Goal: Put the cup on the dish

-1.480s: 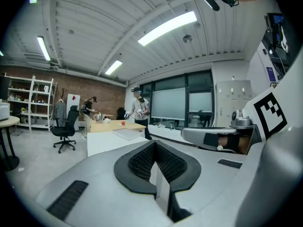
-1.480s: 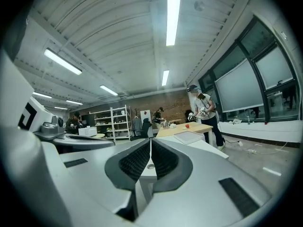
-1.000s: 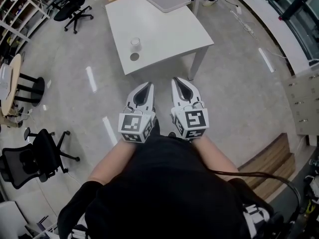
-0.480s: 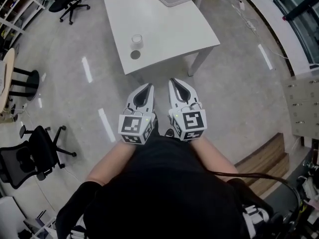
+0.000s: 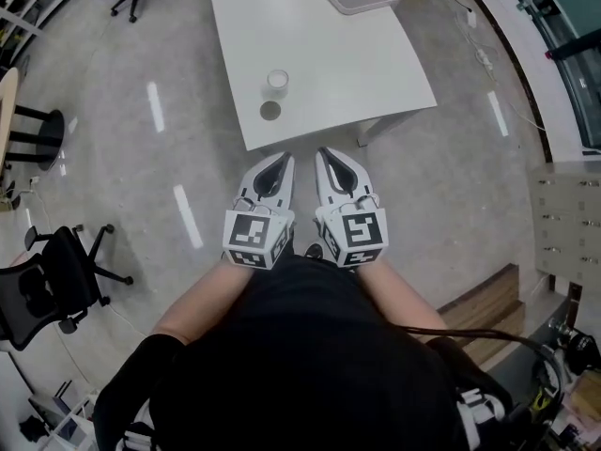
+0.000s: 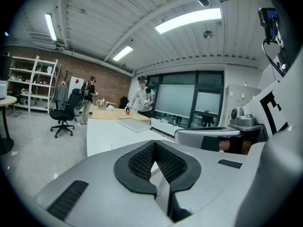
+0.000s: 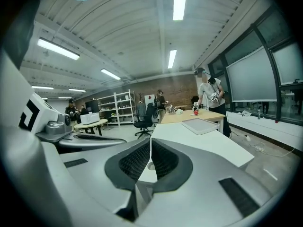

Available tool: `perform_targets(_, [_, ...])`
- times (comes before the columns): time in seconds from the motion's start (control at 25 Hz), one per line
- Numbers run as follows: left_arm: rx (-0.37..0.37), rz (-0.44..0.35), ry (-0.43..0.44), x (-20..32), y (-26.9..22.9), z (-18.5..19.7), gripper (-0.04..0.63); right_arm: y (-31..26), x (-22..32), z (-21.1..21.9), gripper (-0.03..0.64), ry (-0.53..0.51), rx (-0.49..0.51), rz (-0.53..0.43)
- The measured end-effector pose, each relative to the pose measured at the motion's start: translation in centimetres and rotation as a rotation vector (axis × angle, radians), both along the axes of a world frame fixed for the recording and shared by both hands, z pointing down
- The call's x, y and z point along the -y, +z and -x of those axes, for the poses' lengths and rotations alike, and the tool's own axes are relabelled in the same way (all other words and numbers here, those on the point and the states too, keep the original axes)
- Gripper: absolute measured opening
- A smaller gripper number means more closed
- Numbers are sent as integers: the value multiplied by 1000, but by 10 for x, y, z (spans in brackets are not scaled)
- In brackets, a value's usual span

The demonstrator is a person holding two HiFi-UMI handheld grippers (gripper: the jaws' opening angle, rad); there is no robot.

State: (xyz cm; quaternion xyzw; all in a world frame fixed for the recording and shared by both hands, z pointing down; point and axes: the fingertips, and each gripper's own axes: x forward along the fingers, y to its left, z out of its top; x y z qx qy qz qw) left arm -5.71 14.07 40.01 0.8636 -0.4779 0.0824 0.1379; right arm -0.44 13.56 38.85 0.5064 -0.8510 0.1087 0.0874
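1. Both the left gripper (image 5: 283,160) and the right gripper (image 5: 324,153) sit close to the person's body, jaws closed on nothing, short of the table (image 5: 376,64).
2. Near the table's front edge lies the dish (image 5: 270,111), bare.
3. Just beyond it stands the cup (image 5: 276,83), untouched, so the whole task seems left to do.

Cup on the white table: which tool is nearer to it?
Left. The left tool lines up almost straight with the cup, short of the table; the right tool is beside it, further right.
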Motion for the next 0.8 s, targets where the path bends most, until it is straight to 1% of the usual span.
perform_targets(0.32, [-19,26,0,56,9,48,8,4,57,58,14,-44,-19,19])
perform_targets(0.48, [-33,19,7,78,7,67,8,3,78,78,14,-45,-39,18])
perform_targets(0.64, [-43,-2,24,99,0,72,8,-4,98,86,14,-45,-51,8])
perform_targets(0.8, [-40,-31,65,119,-14,73,8,-20,117,88,14,-18,-48,-24])
